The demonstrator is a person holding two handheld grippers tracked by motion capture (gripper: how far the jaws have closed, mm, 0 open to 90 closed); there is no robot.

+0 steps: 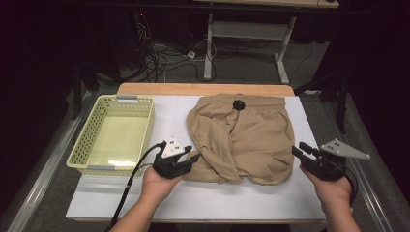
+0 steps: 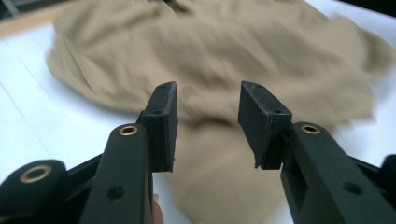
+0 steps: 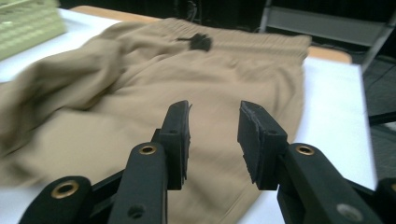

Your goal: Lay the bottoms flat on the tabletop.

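Shorts (image 1: 246, 140): tan, rumpled, on the white table (image 1: 203, 198), right of the basket
Left gripper (image 1: 193, 157): held low at the shorts' near-left edge; jaws part-way apart, nothing between them
Right gripper (image 1: 302, 151): held low just off the shorts' right hem; jaws part-way apart, gripping nothing
Basket (image 1: 83, 140): pale yellow, slotted walls, at the table's left; nothing visible inside
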